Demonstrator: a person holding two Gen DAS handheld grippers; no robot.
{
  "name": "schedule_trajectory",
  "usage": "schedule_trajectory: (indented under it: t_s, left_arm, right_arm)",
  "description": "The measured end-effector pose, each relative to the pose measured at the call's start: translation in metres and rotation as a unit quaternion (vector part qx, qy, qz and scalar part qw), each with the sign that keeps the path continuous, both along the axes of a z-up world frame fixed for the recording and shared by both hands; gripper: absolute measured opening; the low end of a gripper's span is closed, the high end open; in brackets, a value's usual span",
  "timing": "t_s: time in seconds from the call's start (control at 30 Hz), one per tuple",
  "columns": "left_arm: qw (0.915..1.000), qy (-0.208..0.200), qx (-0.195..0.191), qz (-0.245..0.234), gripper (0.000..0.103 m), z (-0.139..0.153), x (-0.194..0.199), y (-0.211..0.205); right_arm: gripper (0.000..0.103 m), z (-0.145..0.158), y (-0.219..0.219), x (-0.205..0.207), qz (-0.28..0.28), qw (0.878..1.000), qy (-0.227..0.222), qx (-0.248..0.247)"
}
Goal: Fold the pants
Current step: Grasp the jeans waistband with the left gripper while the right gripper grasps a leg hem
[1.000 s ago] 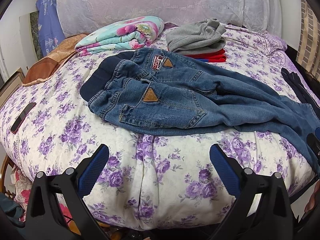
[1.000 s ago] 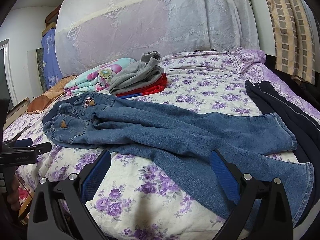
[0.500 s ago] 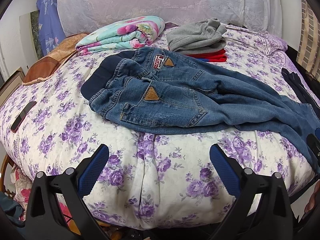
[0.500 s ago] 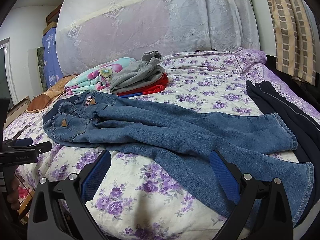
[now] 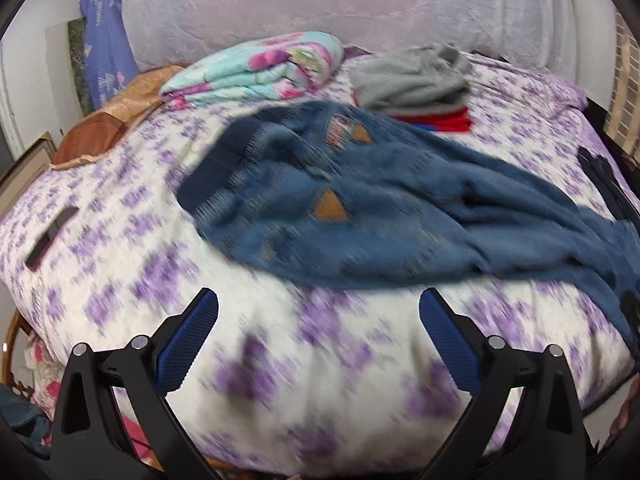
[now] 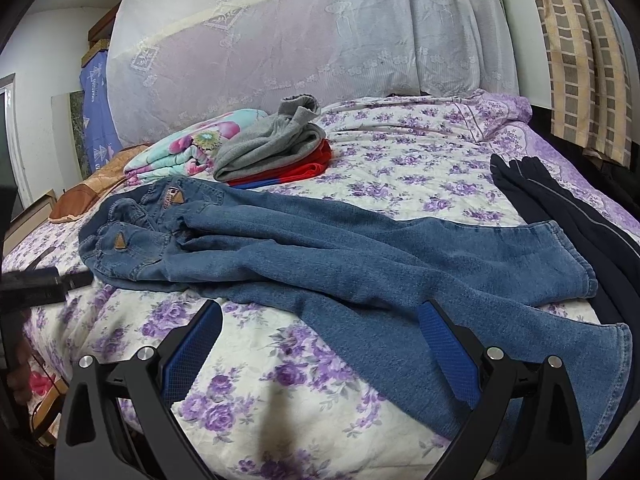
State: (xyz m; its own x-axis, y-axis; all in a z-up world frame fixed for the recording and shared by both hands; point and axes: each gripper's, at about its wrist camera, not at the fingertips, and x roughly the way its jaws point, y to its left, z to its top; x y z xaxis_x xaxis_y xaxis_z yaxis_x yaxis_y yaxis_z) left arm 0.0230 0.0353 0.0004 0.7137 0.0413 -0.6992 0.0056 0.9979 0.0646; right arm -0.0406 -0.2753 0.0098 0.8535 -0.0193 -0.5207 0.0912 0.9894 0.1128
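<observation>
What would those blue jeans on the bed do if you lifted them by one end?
The jeans would probably sag and trail: they lie creased and rumpled on the floral bedspread, so they are floppy. The denim looks thick, so likely heavy for cloth. One leg hem lies near the bed's edge and might slide off when tugged.

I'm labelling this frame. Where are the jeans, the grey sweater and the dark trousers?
jeans (image 6: 360, 256), right wrist view, upper leg.
grey sweater (image 6: 272, 148), right wrist view, middle of the fold.
dark trousers (image 6: 560, 208), right wrist view, leg.
</observation>
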Motion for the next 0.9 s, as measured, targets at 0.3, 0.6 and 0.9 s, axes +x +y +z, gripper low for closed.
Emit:
schedule_trajectory:
  t_s: [0.3,0.6,0.9]
  left_arm:
    - [0.9995,0.031,-0.001,0.006,0.098,0.048,0.13,0.038]
    - [0.9857,0.167,0.017,-0.012,0.098,-0.023,0.268,0.014]
    - [0.9894,0.136,-0.01,-0.05,0.054,-0.023,0.257,0.01]
  right_arm:
    - [0.099,0.017,-0.055,0.014,-0.058,0.998,-0.004,-0.007]
    - [0.099,0.04,-0.168,0.022,-0.17,0.985,0.014,0.001]
    - [0.093,-0.029,-0.23,0.097,-0.16,0.969,0.188,0.001]
